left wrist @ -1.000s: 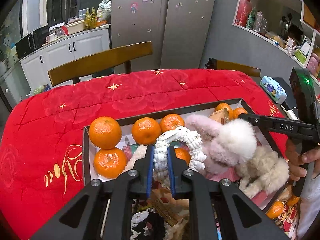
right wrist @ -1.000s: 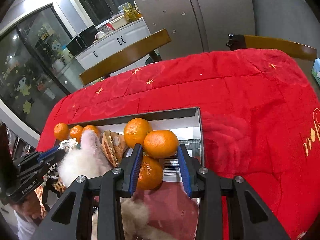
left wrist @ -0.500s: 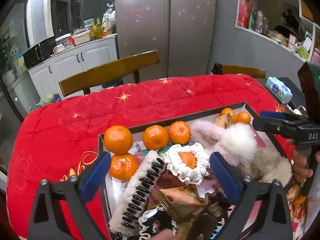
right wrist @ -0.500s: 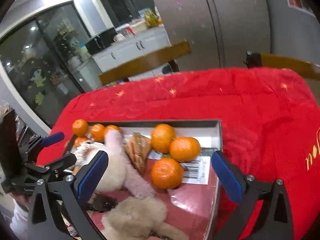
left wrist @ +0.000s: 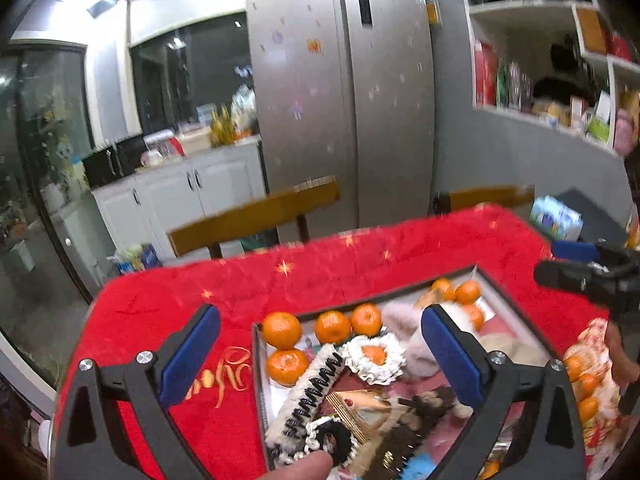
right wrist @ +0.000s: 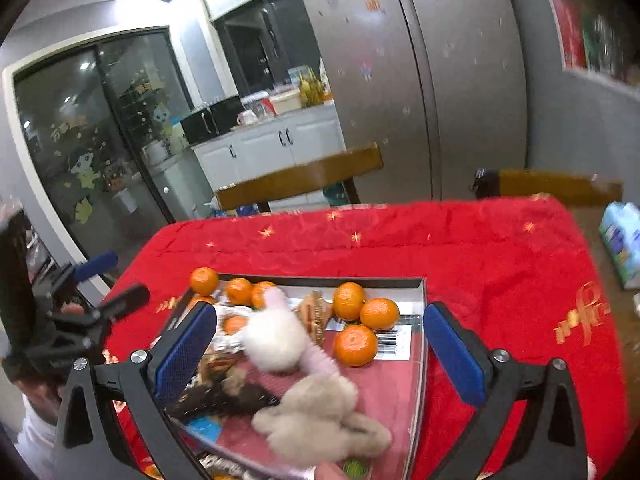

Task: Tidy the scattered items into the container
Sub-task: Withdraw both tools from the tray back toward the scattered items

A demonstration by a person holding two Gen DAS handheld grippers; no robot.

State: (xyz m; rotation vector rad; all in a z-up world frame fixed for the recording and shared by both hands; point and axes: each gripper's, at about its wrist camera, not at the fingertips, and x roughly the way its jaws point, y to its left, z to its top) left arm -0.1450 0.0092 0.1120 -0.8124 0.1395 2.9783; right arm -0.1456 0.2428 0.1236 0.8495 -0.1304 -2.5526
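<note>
- The container, a shallow dark-rimmed box, sits on the red cloth that covers the counter; it looks well filled already
- Inside: a group of oranges at the right end, more oranges along the far left edge, a white-and-pink fluffy toy in the middle, a beige fluffy toy nearer the camera
- Also in there: a white lacy scrunchie ringed around an orange, a long white hair clip with dark teeth, some wrapped snacks; too blurred to name further
- Left gripper hangs above the box, jaws spread wide, nothing between them
- Right gripper likewise wide apart and empty, over the box's right half
- The cloth around the box shows nothing loose in either view; only a blue-and-white pack lies off beyond the cloth's right edge, and whether it counts I cannot tell
- My read: the tidying is at or very near its end; what's left, if anything, lies out of view
</note>
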